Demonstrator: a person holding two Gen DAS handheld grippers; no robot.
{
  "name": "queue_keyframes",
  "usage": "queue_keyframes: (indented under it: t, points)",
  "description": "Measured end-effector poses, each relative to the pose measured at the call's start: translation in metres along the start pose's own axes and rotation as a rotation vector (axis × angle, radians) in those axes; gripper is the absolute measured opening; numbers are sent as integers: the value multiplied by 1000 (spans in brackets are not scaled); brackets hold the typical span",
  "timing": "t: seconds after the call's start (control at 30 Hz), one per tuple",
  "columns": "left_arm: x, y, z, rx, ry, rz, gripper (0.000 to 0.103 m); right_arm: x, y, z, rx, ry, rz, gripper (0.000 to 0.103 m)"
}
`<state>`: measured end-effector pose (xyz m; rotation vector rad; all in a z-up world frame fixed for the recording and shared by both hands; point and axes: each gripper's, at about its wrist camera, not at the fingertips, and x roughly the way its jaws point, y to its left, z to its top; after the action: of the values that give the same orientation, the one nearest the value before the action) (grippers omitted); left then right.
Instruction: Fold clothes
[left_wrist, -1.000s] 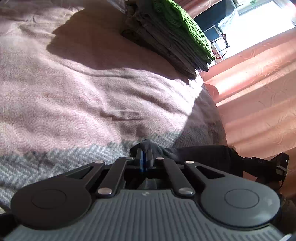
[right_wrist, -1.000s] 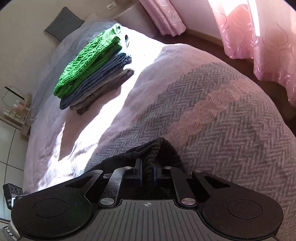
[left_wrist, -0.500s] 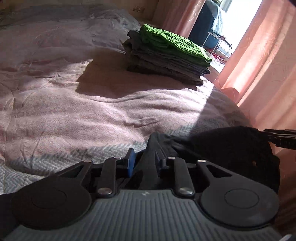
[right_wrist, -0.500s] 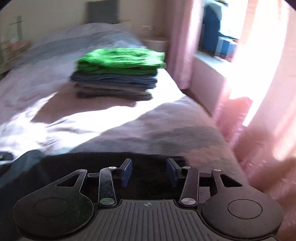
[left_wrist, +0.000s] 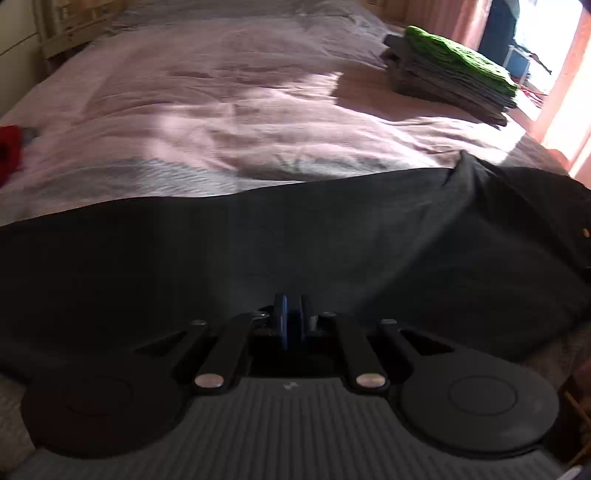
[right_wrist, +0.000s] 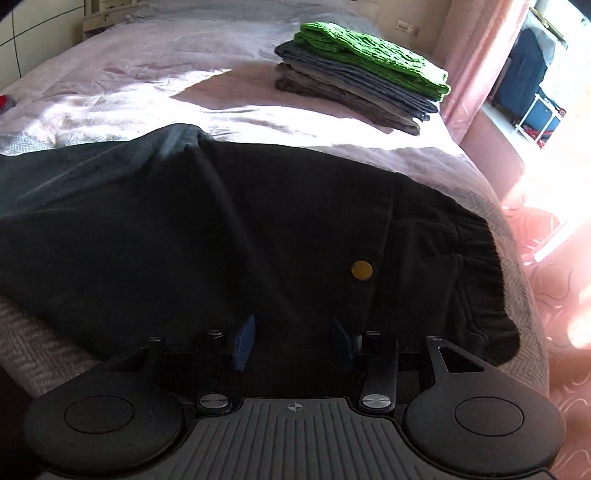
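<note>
The black trousers (right_wrist: 258, 221) lie spread flat across the near end of the bed (left_wrist: 221, 110), running along its near edge from one side to the other. The elastic waistband (right_wrist: 476, 266) sits at the bed's right-hand near corner in the right wrist view, close to the pink curtain (right_wrist: 554, 258). A small yellow button (right_wrist: 361, 270) shows on the cloth just left of the waistband.

The right gripper (right_wrist: 293, 341) hangs over the trousers near the waist end. Its jaws stand partly apart, with a clear gap between the two blue pads (right_wrist: 243, 341). Black cloth shows below the gap, but the pads do not press on it; nothing is gripped.

The left gripper (left_wrist: 291, 321) sits over the leg portion of the trousers (left_wrist: 295, 240), closer to the bed's near edge. Its jaws are closing, and the blue pads (left_wrist: 282, 319) stand almost together. No cloth is visibly pinched between them; the fabric lies beyond and under the fingertips.

A stack of folded clothes (right_wrist: 354, 77), topped by a green knit (right_wrist: 373, 51), rests near the far right edge of the bed, well apart from the trousers and both grippers. The same stack (left_wrist: 450, 77) appears at upper right in the left wrist view. A red item (left_wrist: 9, 147) lies at the bed's left edge, partly cut off.
</note>
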<state>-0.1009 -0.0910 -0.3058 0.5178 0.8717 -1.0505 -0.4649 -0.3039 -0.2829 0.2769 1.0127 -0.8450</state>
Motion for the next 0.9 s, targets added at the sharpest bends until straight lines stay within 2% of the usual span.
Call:
queue_keyframes:
  t: [0.07, 0.3, 0.4, 0.57, 0.67, 0.7, 0.73, 0.8, 0.9]
  points:
    - [-10, 26, -6, -29, 0, 73, 8, -2, 0, 5, 25, 14, -16, 45]
    - [-22, 113, -21, -97, -34, 224, 8, 2, 10, 5, 45, 0, -58, 45]
    - [-24, 152, -25, -159, -41, 283, 8, 2, 15, 6, 65, 2, -93, 45]
    - [-30, 205, -22, -264, 13, 372, 8, 0, 35, 14, 91, 35, -182, 47]
    - [-45, 208, -8, -314, 87, 412, 9, -11, 47, 25, 130, 77, -186, 47]
    - [-51, 201, -2, -299, 115, 419, 19, -17, 51, 28, 157, 89, -164, 50]
    - [-58, 192, 3, -280, 141, 416, 21, -23, 54, 32, 185, 104, -134, 63]
    - [-71, 167, 11, -235, 190, 373, 28, -35, 64, 37, 243, 150, -48, 85]
    - [-85, 134, 19, -210, 282, 259, 34, -52, 82, 44, 299, 223, 46, 85]
